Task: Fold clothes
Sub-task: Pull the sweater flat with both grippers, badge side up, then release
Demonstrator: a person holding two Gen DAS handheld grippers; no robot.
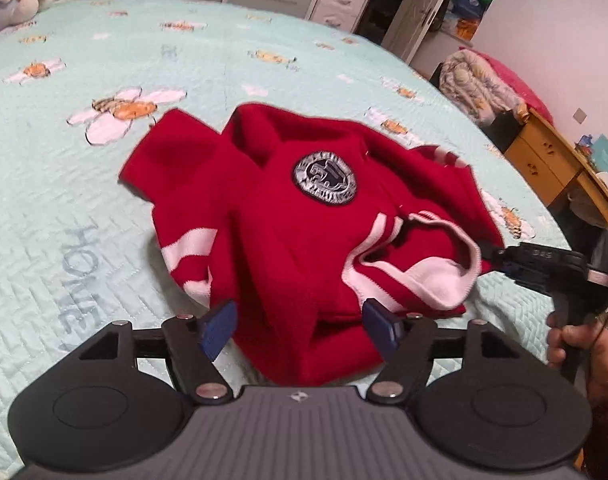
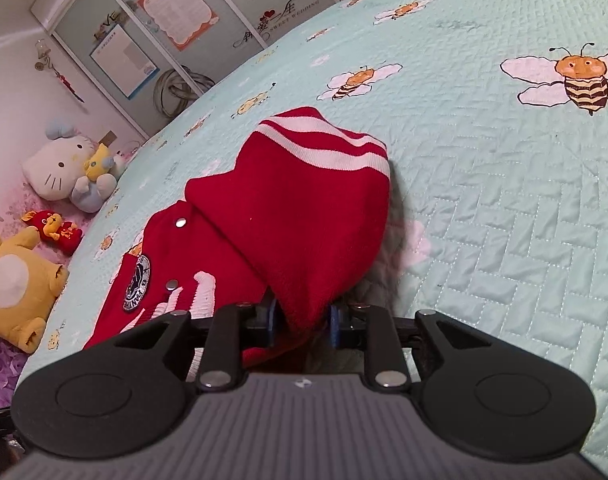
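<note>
Jacket, red knit with white stripes, lies crumpled on the bed, on a pale green quilt printed with bees. In the left wrist view its long axis runs from the near hem, just in front of the left gripper, away toward the far side of the bed, where the collar end bunches up. A round dark patch with grey lettering sits on the chest, facing up. Two white bands cross the sleeve on the left side of that view; on the right a striped cuff gapes open toward the right gripper.

The left gripper's blue fingers stand wide apart, one on each side of the near fold of red cloth, and the pads do not press on it.

In the right wrist view a sleeve rises away from the right gripper and ends in a ribbed cuff with two white stripes, pointing up and away across the quilt. Metal snaps line the front edge, and the patch shows edge-on at the left. The right fingers are narrow, with the base of the sleeve between them and cloth touching both pads, so they grip it.

A hand holds the right gripper's handle at the right edge of the left wrist view. Plush toys lie at the far edge of the bed.
</note>
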